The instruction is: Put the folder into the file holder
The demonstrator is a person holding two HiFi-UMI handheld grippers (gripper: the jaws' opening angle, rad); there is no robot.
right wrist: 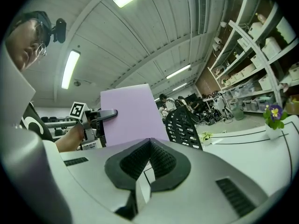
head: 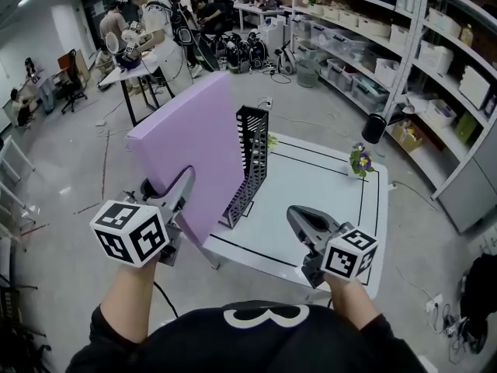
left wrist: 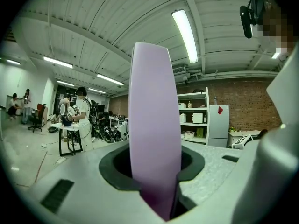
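My left gripper [head: 186, 179] is shut on the lower edge of a lilac folder [head: 194, 154]. The folder stands upright in the air, just left of the black perforated file holder [head: 250, 162]. That holder stands on the left part of the white table [head: 311, 185]. In the left gripper view the folder [left wrist: 154, 125] rises edge-on from between the jaws. My right gripper [head: 299, 217] hovers over the table's near edge, shut and empty. Its view shows the folder [right wrist: 128, 113], the left gripper [right wrist: 110, 113] clamped on it, and the file holder [right wrist: 183, 125] beside it.
A small pot of flowers [head: 360, 162] sits at the table's far right corner. Black lines frame the tabletop. Shelving with boxes [head: 435, 61] runs along the right. People stand at a table [head: 147, 37] in the far background.
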